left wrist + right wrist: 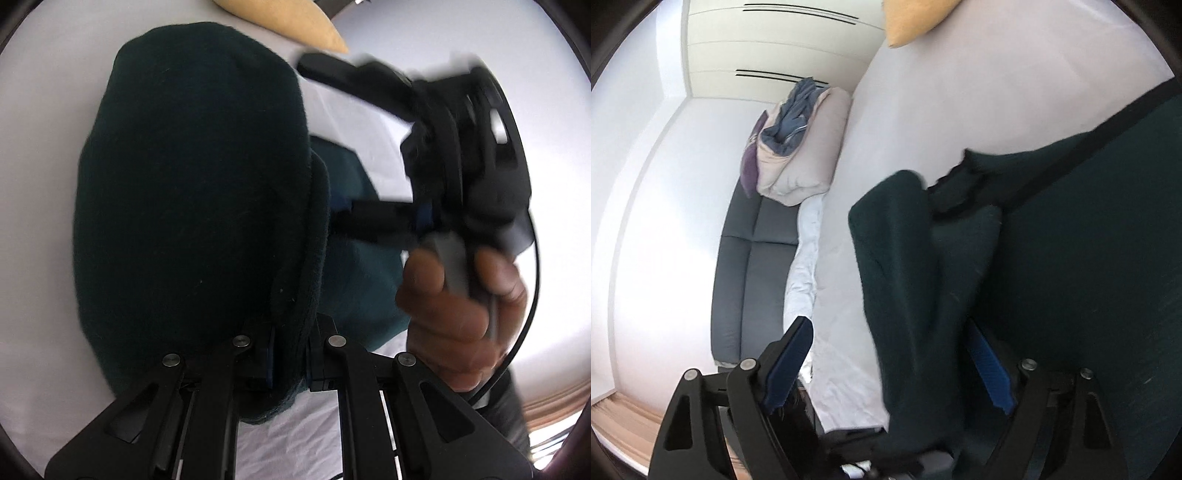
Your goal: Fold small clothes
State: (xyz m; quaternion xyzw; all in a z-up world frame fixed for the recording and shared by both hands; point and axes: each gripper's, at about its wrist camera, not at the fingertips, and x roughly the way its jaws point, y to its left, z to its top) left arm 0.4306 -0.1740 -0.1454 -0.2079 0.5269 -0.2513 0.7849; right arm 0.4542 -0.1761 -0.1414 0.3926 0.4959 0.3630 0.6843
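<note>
A dark green fleece garment hangs lifted over the white bed sheet. My left gripper is shut on a fold of its edge, which bunches between the blue pads. Another part of the same garment fills the right of the right wrist view, and a loose fold drapes down between the blue pads of my right gripper, which stands open without pressing on it. From the left wrist view, the right gripper looks blurred, wide apart, and held by a hand.
A yellow pillow lies at the far end of the bed. Beside the bed stand a grey sofa with a bundled duvet on it, a white wall and white wardrobe doors. Wooden floor shows at the lower left.
</note>
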